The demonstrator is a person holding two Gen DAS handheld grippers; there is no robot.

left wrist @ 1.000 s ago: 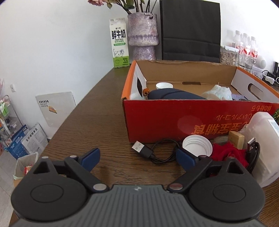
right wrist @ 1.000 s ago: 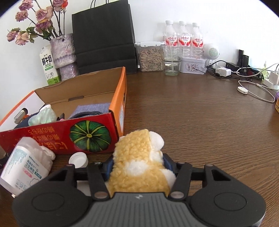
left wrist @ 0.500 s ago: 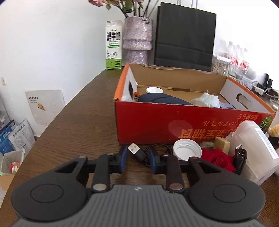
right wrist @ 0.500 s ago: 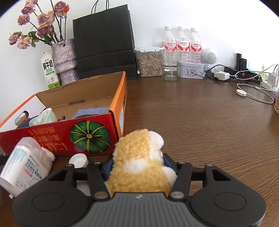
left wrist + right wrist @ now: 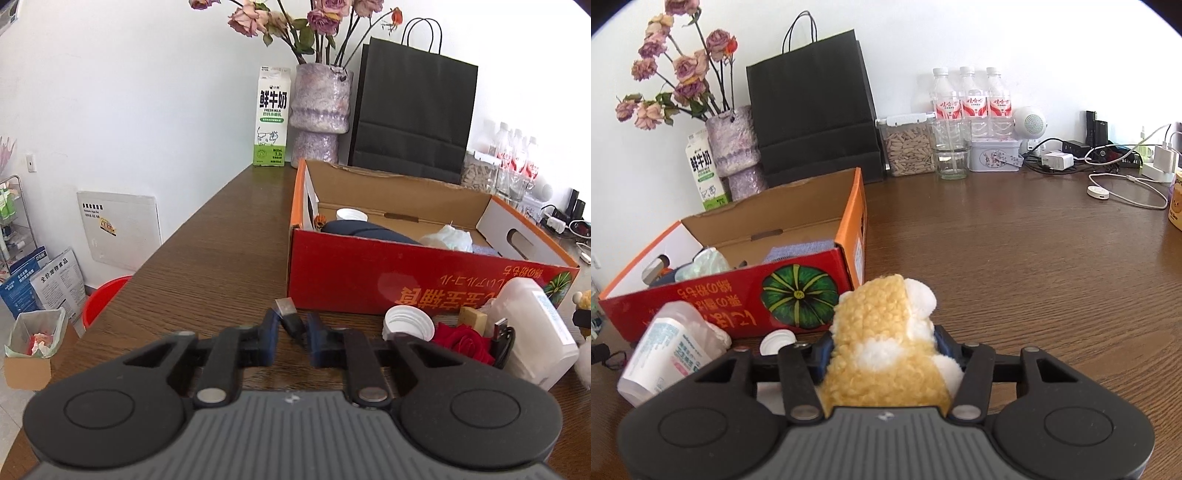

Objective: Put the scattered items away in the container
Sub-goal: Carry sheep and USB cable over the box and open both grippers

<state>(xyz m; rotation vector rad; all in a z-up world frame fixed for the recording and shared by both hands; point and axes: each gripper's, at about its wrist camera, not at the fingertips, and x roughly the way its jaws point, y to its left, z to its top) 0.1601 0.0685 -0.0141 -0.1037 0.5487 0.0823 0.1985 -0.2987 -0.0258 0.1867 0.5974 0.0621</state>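
Where the white wall meets the floor at far left, a red bucket [image 5: 105,295] and a lined waste box [image 5: 31,341] stand below the dark wood-grain table [image 5: 221,243]. On it the left gripper [image 5: 290,326] has its fingers pinched on a black USB cable [image 5: 290,317], beside the red cardboard box [image 5: 406,280] already holding several things. A milk carton [image 5: 271,118], flower vase [image 5: 320,110] and black paper bag [image 5: 413,114] line the wall behind. Farther right, the right gripper [image 5: 884,343] is closing its fingers tighter on a yellow plush toy [image 5: 882,343] near the box's corner.
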